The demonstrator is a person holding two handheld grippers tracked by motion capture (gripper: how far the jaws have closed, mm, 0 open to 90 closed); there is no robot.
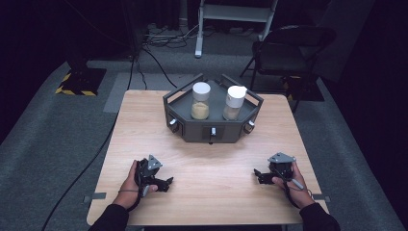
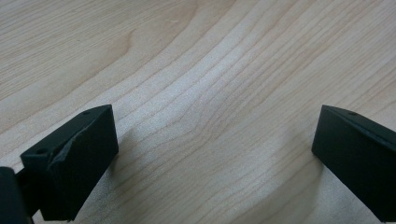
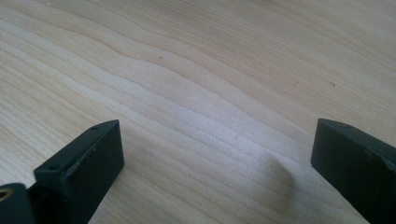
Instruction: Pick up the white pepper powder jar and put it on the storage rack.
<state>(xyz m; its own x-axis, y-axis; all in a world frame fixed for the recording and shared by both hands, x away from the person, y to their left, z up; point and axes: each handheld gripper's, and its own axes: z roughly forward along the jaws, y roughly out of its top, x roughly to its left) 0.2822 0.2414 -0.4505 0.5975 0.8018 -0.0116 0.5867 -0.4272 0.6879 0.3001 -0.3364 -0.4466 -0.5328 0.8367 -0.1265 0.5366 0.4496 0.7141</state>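
1. While both grippers rest low on the wooden table (image 1: pixel 144 125), the nearest things to work on are two jars standing in the dark grey tray (image 1: pixel 211 132) at the table's far middle.
2. Seen from the person's side, the left jar (image 1: pixel 200 101) stands in the tray's left half and the right jar (image 1: pixel 234 102) in its right half, close together but apart.
3. Each jar looks clear-walled with a white cap; the left jar holds a tan, grainy fill to roughly half height, the right jar a paler fill, lower.
4. Judging by this, they should be stiff, smooth and somewhat slippery, moderately light, with loose contents that shift if tipped; keep them upright.
5. The best hold is likely across the clear body just under the cap, where the tray's rim leaves the wall free.
6. The left gripper (image 1: pixel 166 183) lies well short of the tray, to its near left, jaws spread wide over bare wood, nothing between them.
7. The right gripper (image 1: pixel 258 175) lies to the tray's near right, jaws likewise released and empty.
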